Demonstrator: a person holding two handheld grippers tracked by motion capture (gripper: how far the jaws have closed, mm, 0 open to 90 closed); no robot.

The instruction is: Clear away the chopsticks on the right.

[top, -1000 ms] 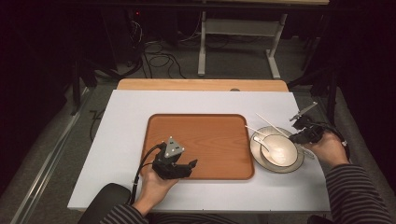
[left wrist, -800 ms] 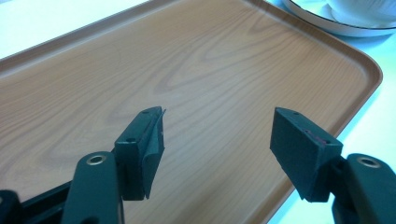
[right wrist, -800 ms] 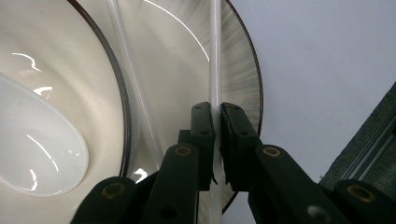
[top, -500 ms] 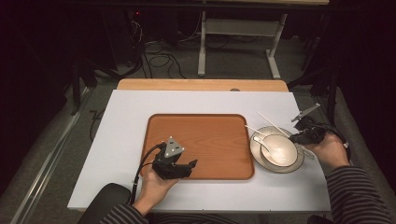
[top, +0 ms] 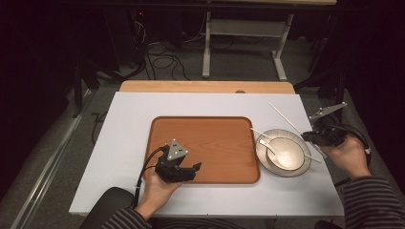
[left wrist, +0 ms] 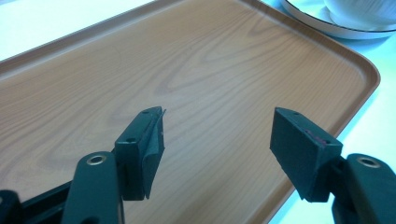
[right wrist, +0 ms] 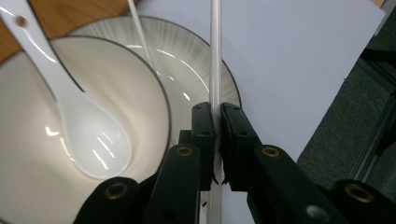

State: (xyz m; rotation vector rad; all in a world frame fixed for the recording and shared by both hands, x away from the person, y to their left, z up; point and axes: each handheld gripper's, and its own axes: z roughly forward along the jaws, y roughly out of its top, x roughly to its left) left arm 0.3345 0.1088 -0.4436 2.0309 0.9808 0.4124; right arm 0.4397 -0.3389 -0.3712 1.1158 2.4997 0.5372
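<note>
Between your right claw point(right wrist: 215, 140) jaws sits a clamped white chopstick point(right wrist: 215, 56), bowl point(right wrist: 93, 93) just beside; your left claw point(left wrist: 217, 140) gapes apart over the tray point(left wrist: 187, 70).

Background stuff: there's a white table top point(top: 129, 138) with a light wooden board point(top: 205, 87) butted against its far edge. On the grey floor behind it, black cables point(top: 160, 55) lie in a tangle, next to the white metal legs of another desk point(top: 241, 33).

Striped sleeves point(top: 370, 200), black jaws – brass screws
</note>
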